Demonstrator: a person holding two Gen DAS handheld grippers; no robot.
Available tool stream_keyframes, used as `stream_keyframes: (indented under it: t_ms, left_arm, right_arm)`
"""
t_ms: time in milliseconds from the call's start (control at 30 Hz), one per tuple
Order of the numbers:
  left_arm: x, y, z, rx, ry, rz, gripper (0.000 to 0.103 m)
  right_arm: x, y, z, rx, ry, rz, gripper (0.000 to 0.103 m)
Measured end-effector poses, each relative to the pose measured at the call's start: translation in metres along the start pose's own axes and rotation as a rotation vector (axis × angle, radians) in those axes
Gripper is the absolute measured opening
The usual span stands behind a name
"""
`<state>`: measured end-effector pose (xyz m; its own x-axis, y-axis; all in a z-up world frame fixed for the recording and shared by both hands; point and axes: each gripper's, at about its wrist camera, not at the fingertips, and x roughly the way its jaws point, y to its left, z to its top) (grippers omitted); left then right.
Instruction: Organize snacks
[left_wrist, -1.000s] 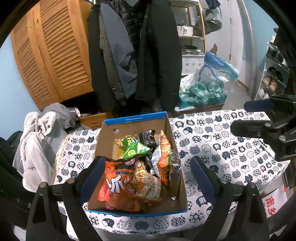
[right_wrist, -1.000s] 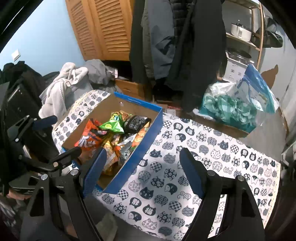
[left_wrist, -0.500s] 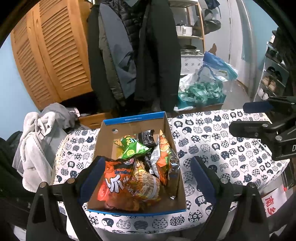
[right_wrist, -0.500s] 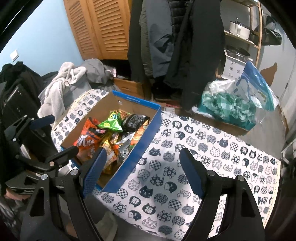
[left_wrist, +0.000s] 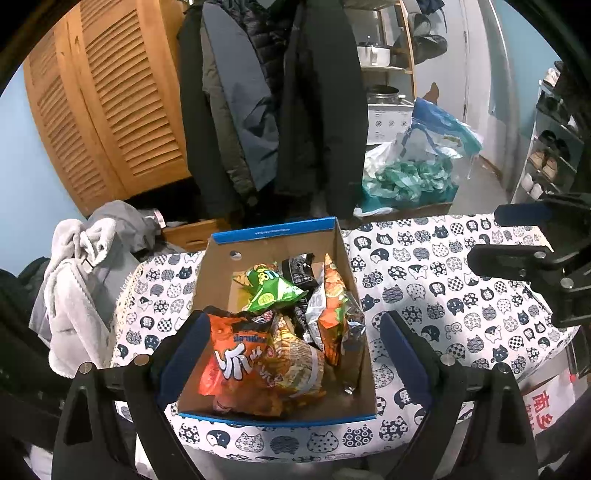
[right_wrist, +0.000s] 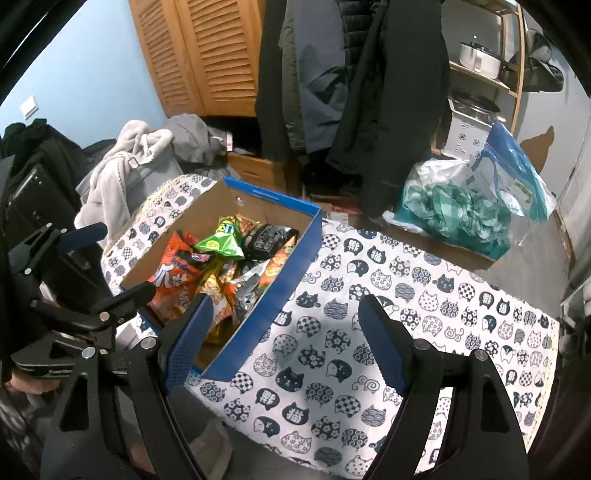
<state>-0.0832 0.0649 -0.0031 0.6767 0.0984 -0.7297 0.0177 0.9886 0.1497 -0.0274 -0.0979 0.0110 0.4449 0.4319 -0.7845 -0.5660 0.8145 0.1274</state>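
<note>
Above the snack box (left_wrist: 275, 236), both grippers' fingers (left_wrist: 184, 347) spread, empty.

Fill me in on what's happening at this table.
A person holds a hand-held gripper in each hand above a table with a cat-print cloth. The left hand-held gripper hangs open over a cardboard box piled with snack bags, the orange bag nearest. The right hand-held gripper is open over bare cloth beside the box. Neither holds anything; no snack is out yet.
</note>
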Motion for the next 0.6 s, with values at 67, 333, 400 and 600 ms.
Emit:
stream_keyframes:
  t_ms: [67,333,400,600]
  left_arm:
    - [0.0001,-0.0007,0.0006,0.000,0.001,-0.002,0.094]
    - [0.0005,-0.0022,-0.0009,0.005,0.002,0.005,0.094]
    - [0.0004,-0.0014,-0.0010,-0.003,0.006,-0.005,0.094]
    - [0.0021,-0.0034,-0.0021,0.005,0.015,-0.022,0.094]
  right_arm:
    - [-0.0007,-0.0001,0.0000,0.003,0.001,0.006,0.080]
    - [-0.0025,0.0033,0.0002,-0.010,-0.003,0.007,0.080]
    - [-0.0027,0.0034,0.0002,-0.008,-0.003,0.009,0.080]
    - [-0.0035,0.0027,-0.0007,-0.011,-0.003,0.009,0.080]
